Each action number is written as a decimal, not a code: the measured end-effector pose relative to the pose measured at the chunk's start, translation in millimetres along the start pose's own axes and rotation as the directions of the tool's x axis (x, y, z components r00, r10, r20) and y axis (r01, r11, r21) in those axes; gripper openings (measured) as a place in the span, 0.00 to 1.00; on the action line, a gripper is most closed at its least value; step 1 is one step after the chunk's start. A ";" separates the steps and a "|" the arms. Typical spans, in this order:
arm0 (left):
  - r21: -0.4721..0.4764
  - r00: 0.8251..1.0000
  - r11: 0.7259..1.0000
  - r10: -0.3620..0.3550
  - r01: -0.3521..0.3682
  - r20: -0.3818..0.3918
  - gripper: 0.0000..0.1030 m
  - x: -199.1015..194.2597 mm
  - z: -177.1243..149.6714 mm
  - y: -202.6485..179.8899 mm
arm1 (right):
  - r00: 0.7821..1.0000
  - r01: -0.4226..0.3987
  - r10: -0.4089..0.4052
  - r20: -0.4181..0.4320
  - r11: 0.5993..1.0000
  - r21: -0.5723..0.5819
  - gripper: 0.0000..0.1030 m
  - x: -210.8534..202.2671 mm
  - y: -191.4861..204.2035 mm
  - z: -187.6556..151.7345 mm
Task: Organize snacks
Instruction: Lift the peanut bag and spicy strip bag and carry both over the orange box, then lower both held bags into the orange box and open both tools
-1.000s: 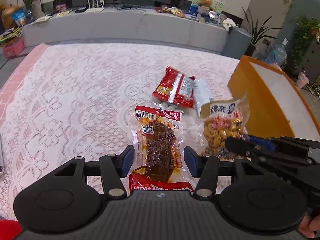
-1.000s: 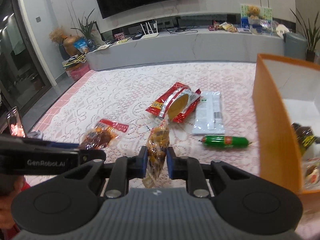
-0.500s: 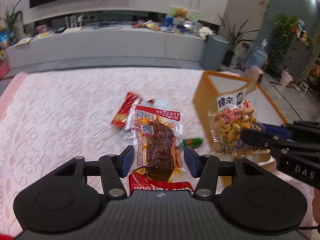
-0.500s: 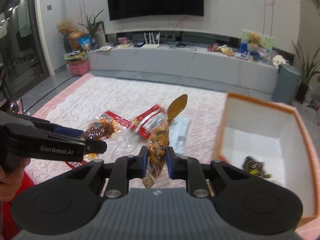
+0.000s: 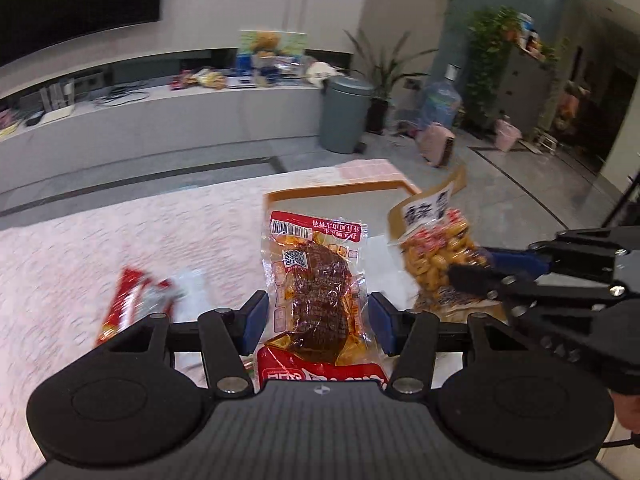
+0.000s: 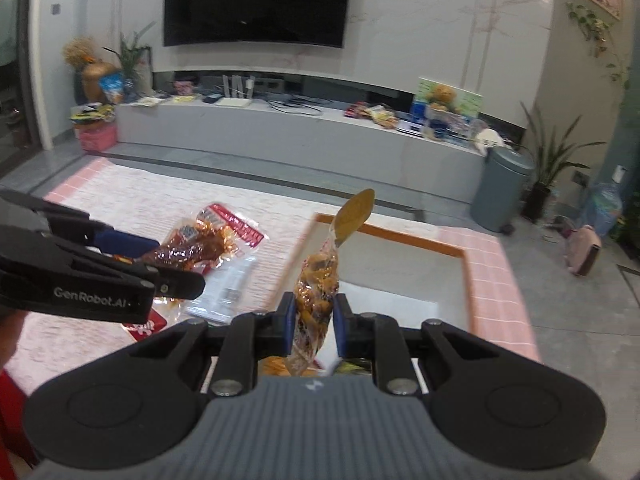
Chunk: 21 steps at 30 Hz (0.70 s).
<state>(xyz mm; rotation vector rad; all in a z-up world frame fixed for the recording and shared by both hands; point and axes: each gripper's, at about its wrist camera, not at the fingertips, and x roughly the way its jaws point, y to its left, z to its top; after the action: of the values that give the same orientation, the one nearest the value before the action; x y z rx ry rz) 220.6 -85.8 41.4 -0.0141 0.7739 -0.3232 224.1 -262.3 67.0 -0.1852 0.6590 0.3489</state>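
Observation:
My left gripper [image 5: 316,322] is shut on a clear pack of dark braised meat with red ends [image 5: 316,288] and holds it in the air; from the right wrist view this pack [image 6: 196,246] hangs left of the box. My right gripper [image 6: 314,322] is shut on a clear bag of orange-yellow nuts [image 6: 318,280] above the orange box [image 6: 466,276]. In the left wrist view the nut bag [image 5: 434,252] and the right gripper [image 5: 492,270] are at the right, over the box rim [image 5: 340,191].
A red snack pack [image 5: 128,304] and a white packet [image 6: 232,284] lie on the pink lace cloth [image 5: 120,240] left of the box. Some snacks lie in the box bottom [image 6: 352,366]. A grey bin [image 6: 500,188] stands on the floor beyond.
Both grippers have risen and moved right with their packs. The nut bag is now over the orange box, and the meat pack is near the box's left edge.

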 end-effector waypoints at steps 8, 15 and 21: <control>0.122 0.998 0.992 -0.017 0.025 -0.062 0.60 57.0 19.1 -37.5 | 0.996 0.035 -0.033 -0.083 0.999 0.029 0.16 35.4 -41.9 -9.6; 0.185 0.991 0.982 0.000 0.025 -0.132 0.60 106.6 26.0 -45.8 | 0.984 0.030 -0.032 -0.178 0.999 -0.011 0.16 83.0 -58.8 -17.5; 0.244 0.979 0.969 0.025 0.025 -0.201 0.61 133.5 20.8 -51.5 | 0.969 0.017 -0.022 -0.247 1.000 -0.024 0.16 109.8 -69.8 -27.6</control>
<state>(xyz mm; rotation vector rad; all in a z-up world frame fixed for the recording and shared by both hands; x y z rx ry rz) 309.7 -175.9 -28.3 0.2560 0.9314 -0.4231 315.3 -306.3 -19.1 -0.2589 0.8991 0.3167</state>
